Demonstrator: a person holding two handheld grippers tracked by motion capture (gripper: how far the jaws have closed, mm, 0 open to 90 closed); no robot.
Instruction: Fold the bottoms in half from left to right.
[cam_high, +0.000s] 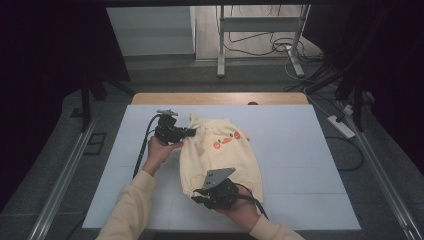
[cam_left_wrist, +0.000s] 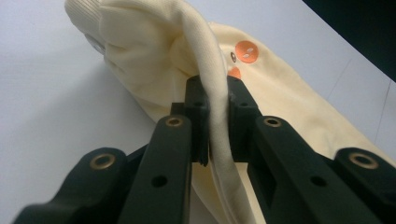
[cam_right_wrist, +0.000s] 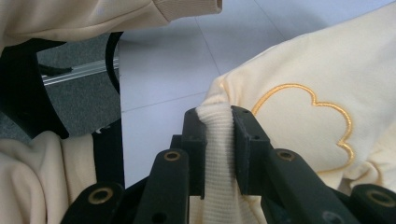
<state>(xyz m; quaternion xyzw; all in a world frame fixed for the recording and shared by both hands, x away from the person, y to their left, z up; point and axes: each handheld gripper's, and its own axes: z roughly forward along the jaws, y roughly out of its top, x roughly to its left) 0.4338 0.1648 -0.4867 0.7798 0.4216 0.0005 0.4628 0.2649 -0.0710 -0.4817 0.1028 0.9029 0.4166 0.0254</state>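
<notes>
White desk (cam_high: 300, 150) with wooden edge (cam_high: 220, 98) at twelve o'clock. Grey floor (cam_high: 165, 75) beyond, metal stand legs (cam_high: 220, 45), tangled cables (cam_high: 270, 47) toward one o'clock, power strip (cam_high: 341, 126) at three. Dark surroundings.

The table (cam_high: 300, 165) was bright and the room around it was dark. Close up, the black jaws looked blurry and the cloth (cam_left_wrist: 154, 56) threw a soft shadow.

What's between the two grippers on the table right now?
In the high view, the pale yellow garment spans the stretch from the left gripper, shut on a fold at its far end, to the right gripper, shut on its ribbed hem.
</notes>
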